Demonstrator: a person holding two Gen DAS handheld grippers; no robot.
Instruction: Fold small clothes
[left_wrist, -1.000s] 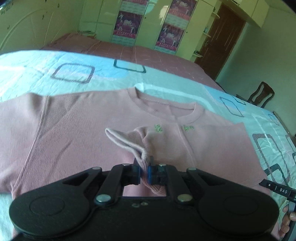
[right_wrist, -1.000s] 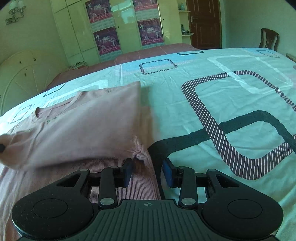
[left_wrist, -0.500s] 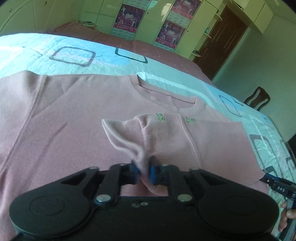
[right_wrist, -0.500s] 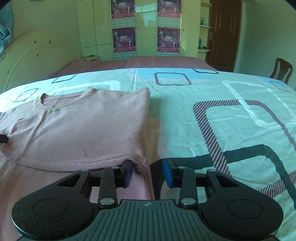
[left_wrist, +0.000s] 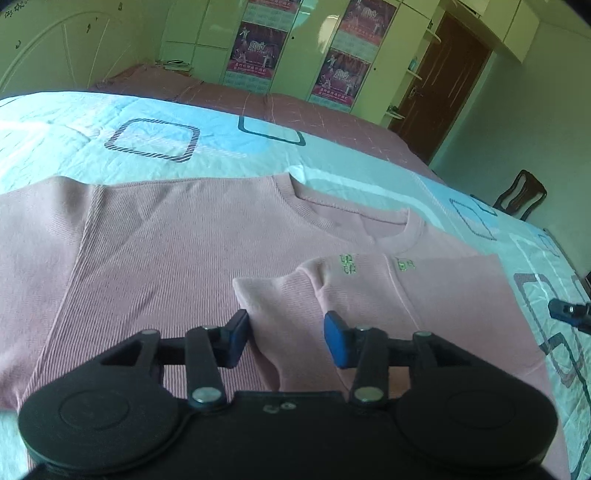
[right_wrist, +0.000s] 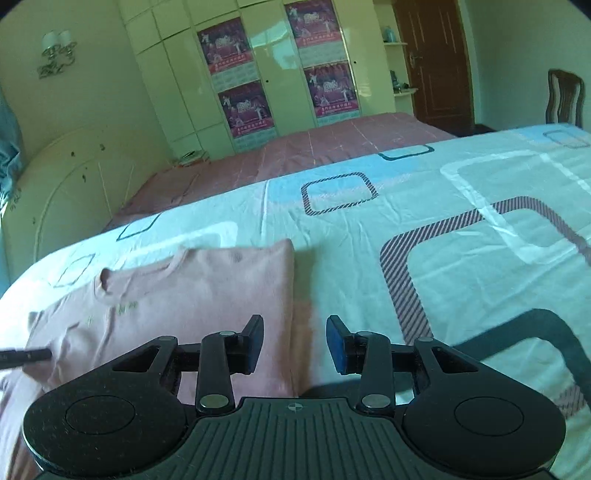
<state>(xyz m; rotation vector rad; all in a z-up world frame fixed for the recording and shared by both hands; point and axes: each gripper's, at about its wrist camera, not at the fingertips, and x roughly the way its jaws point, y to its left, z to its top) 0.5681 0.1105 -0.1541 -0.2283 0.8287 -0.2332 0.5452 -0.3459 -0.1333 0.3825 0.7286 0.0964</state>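
A pink ribbed sweater (left_wrist: 166, 240) lies flat on the bed, neckline away from me, its right side folded over the front. The folded sleeve (left_wrist: 280, 306) lies between the pads of my left gripper (left_wrist: 286, 332), whose jaws are opening and not pressing it. In the right wrist view the sweater (right_wrist: 192, 291) is at the left, its folded edge running toward me. My right gripper (right_wrist: 295, 339) hovers open over that edge with nothing between its pads. Each gripper's tip shows at the other view's edge.
The bed sheet (right_wrist: 443, 229) is pale blue with large square outlines and runs wide to the right. Behind it are a pink bedspread (left_wrist: 295, 110), a wardrobe with posters (right_wrist: 240, 74), a brown door (right_wrist: 436, 62) and a wooden chair (left_wrist: 521, 195).
My left gripper has opened and let go of the sleeve, which now lies flat on the sweater. My right gripper has lifted away from the folded edge.
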